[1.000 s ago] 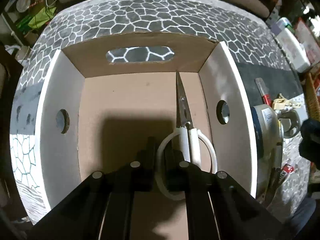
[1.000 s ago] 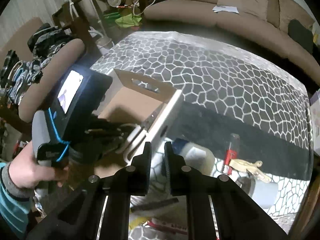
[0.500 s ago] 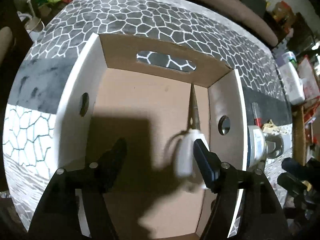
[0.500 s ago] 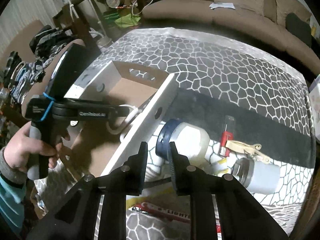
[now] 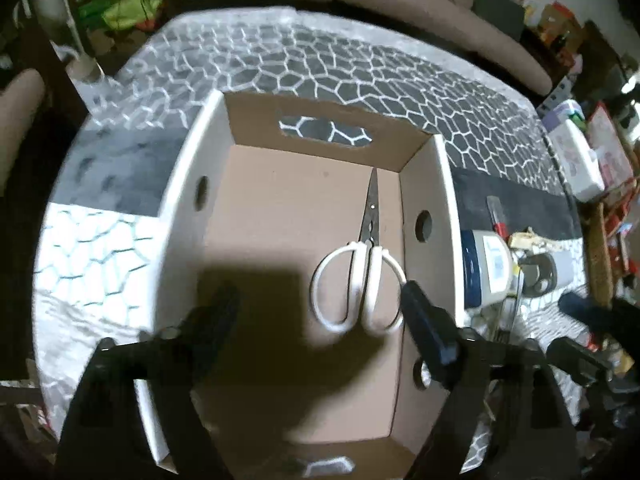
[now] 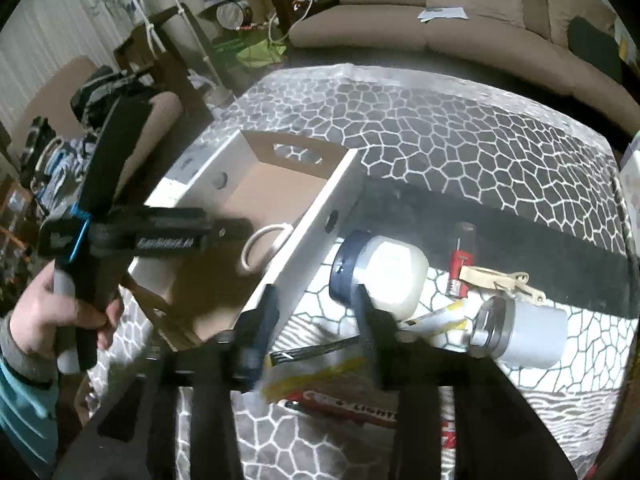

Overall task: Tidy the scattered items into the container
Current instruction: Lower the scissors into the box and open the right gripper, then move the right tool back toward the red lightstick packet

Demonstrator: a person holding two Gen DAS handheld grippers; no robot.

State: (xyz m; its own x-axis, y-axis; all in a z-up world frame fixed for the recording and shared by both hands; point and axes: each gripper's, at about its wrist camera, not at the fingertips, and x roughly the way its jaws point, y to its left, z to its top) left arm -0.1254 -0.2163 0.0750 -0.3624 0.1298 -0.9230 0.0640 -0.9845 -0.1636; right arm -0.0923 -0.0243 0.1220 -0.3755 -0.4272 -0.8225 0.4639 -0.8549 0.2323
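Note:
White-handled scissors [image 5: 360,280] lie flat on the floor of the cardboard box [image 5: 444,208], blades pointing to its far wall. My left gripper [image 5: 320,304] hangs above them with its jaws opening wide, touching nothing. In the right wrist view the box [image 6: 316,232] stands at the left. My right gripper [image 6: 314,300] hovers just outside its white wall, jaws opening and nothing between them. Just past its right finger lies a white jar with a blue lid [image 6: 384,276].
Beside the jar lie a grey tumbler [image 6: 520,336], a red lighter [image 6: 460,268], a beige clip [image 6: 496,278], a black stick [image 6: 312,352], a yellow packet [image 6: 316,376] and a red package [image 6: 352,408]. A hand [image 6: 60,312] holds the left gripper. A sofa [image 6: 400,28] stands behind the table.
The left gripper let go of the scissors, opened wide and rose; the scissors now lie on the box floor. The right gripper went from shut to open.

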